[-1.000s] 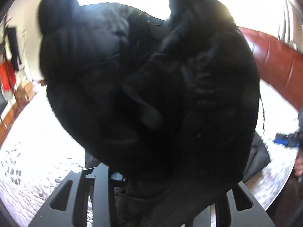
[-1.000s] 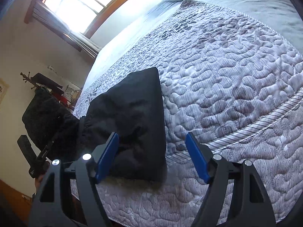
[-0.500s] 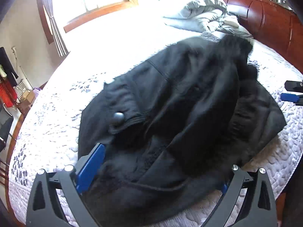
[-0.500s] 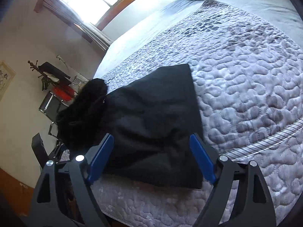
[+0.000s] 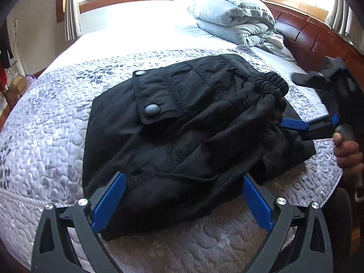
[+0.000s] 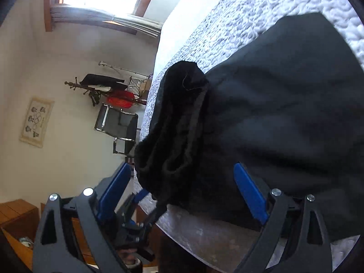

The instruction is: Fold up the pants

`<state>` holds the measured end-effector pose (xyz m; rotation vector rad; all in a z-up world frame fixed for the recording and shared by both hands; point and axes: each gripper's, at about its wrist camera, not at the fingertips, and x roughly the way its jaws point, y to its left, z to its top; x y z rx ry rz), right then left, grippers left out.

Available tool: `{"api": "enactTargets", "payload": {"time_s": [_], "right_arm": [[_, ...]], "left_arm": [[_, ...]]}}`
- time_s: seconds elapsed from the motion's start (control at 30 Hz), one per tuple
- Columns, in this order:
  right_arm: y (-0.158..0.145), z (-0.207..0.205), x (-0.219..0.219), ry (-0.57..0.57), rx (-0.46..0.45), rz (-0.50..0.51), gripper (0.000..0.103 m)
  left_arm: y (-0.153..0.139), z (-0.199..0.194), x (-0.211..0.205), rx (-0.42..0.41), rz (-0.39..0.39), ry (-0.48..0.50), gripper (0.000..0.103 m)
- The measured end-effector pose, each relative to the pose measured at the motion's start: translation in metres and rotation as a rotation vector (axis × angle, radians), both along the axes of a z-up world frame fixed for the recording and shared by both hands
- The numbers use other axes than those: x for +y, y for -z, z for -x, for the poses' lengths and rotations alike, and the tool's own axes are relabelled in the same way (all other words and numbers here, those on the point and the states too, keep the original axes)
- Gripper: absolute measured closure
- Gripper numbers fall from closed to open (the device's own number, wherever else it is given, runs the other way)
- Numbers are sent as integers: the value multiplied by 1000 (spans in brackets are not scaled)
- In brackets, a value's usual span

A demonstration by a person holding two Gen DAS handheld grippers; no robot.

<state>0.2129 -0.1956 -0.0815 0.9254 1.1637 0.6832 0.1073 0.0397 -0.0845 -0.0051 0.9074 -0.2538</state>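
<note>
Black pants (image 5: 186, 125) lie folded in a heap on the quilted bed (image 5: 45, 125), a snap-buttoned pocket flap (image 5: 154, 100) on top and the elastic waistband (image 5: 264, 84) to the right. My left gripper (image 5: 182, 202) is open and straddles the heap's near edge without pressing it. My right gripper (image 5: 302, 100), held by a hand (image 5: 348, 152), stands at the waistband end. In the right wrist view the pants (image 6: 284, 113) fill the right side. The bunched waistband (image 6: 175, 125) lies between the right gripper's (image 6: 182, 191) opening jaws, and its pads stay off the cloth.
A folded grey duvet (image 5: 234, 20) sits at the head of the bed by the dark wooden headboard (image 5: 314, 38). Beyond the bed's side stand a chair (image 6: 118, 127) and a coat rack (image 6: 97, 86) against the wall. The mattress edge (image 6: 200, 234) runs just below the grippers.
The left gripper let go of the bunched pants it held up near the lens; they now lie on the bed. The right gripper widened and swung in to the waistband end.
</note>
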Motion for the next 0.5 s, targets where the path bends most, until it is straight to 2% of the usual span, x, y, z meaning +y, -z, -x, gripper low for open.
{"api": "enactTargets", "payload": {"time_s": [0.07, 0.1, 0.17, 0.37, 0.4, 0.43, 0.47, 0.5], "right_arm": [[2, -5, 8, -17, 18, -23, 11], [2, -6, 12, -19, 23, -30, 11], [1, -9, 19, -28, 23, -37, 11], [-6, -7, 37, -66, -23, 28, 11], [-7, -7, 40, -73, -34, 53, 17], [-7, -7, 42, -78, -45, 71, 28], [-7, -7, 46, -88, -50, 103, 47], [-5, -7, 48, -90, -53, 117, 56]], "left_arm": [[-4, -4, 15, 6, 16, -9, 4], [-3, -9, 7, 13, 40, -20, 4], [-4, -6, 23, 24, 108, -55, 4], [-1, -15, 64, 59, 226, -214, 4], [0, -14, 69, 61, 243, -235, 4], [2, -13, 76, 63, 258, -257, 4], [4, -13, 81, 67, 266, -280, 4], [6, -14, 83, 72, 264, -294, 4]]}}
